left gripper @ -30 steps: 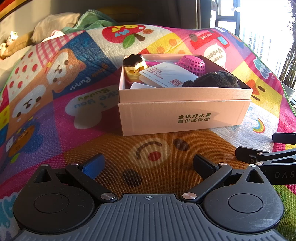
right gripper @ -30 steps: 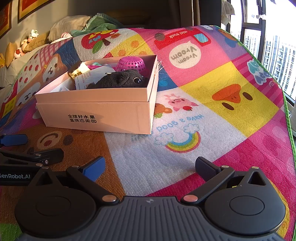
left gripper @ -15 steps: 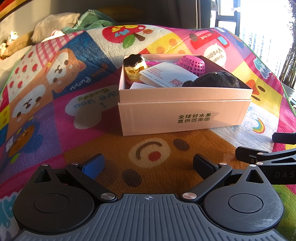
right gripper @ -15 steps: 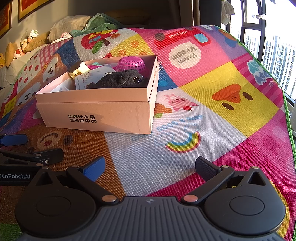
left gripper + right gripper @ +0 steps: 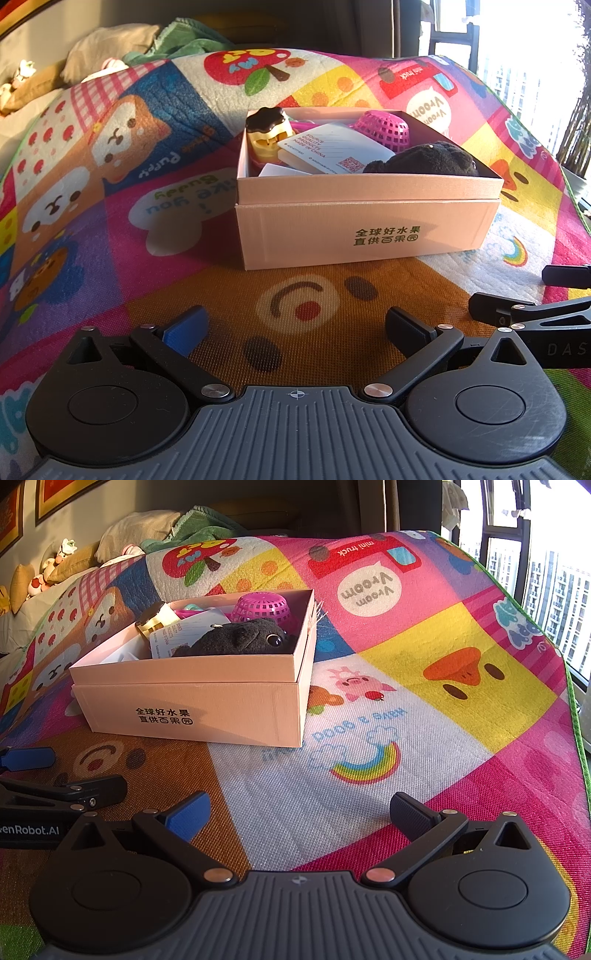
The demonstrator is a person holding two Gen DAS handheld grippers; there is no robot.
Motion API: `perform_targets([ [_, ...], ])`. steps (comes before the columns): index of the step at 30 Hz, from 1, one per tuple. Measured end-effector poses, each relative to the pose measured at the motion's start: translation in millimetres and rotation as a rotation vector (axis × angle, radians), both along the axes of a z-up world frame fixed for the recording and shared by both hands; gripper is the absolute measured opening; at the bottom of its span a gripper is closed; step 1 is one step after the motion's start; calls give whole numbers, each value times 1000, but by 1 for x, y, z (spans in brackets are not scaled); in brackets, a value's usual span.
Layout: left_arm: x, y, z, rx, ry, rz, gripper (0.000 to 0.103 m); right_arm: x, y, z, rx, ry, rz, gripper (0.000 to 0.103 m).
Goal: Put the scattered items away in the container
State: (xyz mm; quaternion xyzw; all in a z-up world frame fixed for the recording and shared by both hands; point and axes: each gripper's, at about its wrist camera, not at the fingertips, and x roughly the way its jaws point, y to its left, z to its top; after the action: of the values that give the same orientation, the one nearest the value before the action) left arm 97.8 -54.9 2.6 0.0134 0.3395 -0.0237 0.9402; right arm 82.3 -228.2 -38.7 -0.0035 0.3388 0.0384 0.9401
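Observation:
A pink cardboard box (image 5: 365, 236) (image 5: 192, 705) stands on the colourful play mat. Inside lie a black plush toy (image 5: 432, 158) (image 5: 236, 638), a pink mesh basket (image 5: 384, 125) (image 5: 264, 607), a white card (image 5: 332, 151) (image 5: 184, 633) and a yellow toy with a brown lid (image 5: 267, 133) (image 5: 155, 622). My left gripper (image 5: 295, 328) hovers open over the mat in front of the box, holding nothing. My right gripper (image 5: 299, 812) is open too, low over the mat to the box's right front. Each gripper shows at the edge of the other's view.
The play mat (image 5: 424, 672) covers a raised surface that drops off on the right by a window (image 5: 535, 554). Pillows and a green cloth (image 5: 177, 40) lie behind the mat, and soft toys (image 5: 55, 565) sit at the far left.

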Motion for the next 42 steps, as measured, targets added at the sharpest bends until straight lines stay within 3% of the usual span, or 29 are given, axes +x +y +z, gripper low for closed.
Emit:
perform_targets([
  [42,2,0,0,-10,5,25,103,-1,0,0,1,-1,0,103],
])
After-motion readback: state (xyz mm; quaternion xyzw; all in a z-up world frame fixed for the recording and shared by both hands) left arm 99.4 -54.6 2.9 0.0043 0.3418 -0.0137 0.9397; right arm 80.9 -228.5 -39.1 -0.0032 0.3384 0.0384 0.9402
